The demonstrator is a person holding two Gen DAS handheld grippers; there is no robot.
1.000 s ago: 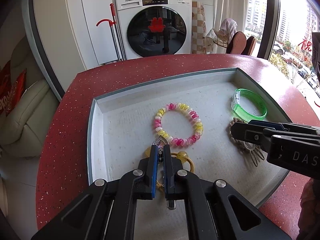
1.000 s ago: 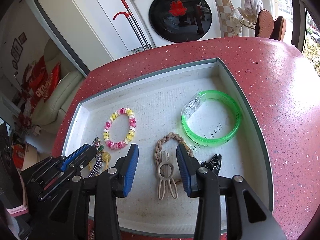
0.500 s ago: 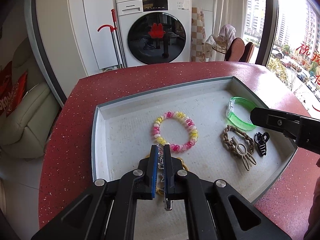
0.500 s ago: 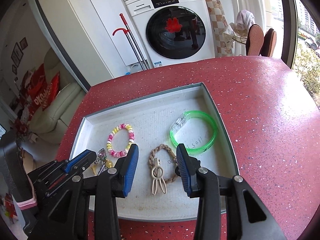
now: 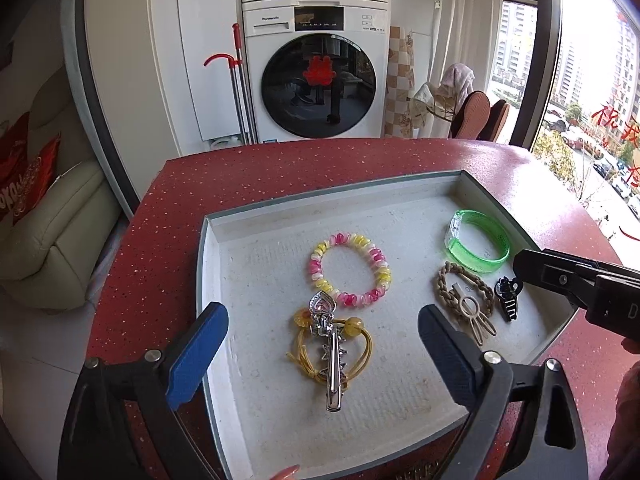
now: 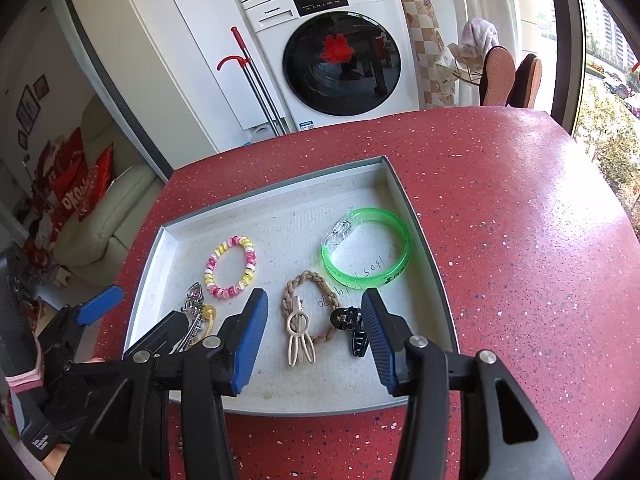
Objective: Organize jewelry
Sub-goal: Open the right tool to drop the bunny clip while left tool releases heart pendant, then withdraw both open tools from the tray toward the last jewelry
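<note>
A shallow grey tray (image 5: 256,432) (image 6: 432,264) lies on the red table. In it are a pink-and-yellow bead bracelet (image 5: 350,270) (image 6: 231,266), a silver hair clip (image 5: 329,344) (image 6: 193,300) lying on a yellow hair tie (image 5: 362,354), a braided tan hair tie with a beige clip (image 5: 466,296) (image 6: 302,320), a small black claw clip (image 5: 507,295) (image 6: 352,330) and a green bangle (image 5: 478,246) (image 6: 366,252). My left gripper (image 5: 323,352) is open and empty, above the silver clip. My right gripper (image 6: 314,346) is open and empty over the tray's near edge.
The red speckled table (image 6: 520,220) extends to the right of the tray. A washing machine (image 5: 316,68), a red-handled mop (image 5: 236,92) and a cream sofa (image 5: 52,232) stand beyond the table's far edge.
My left gripper has opened and let go of the silver hair clip, which now lies on the yellow tie. Both grippers have drawn back and up from the tray.
</note>
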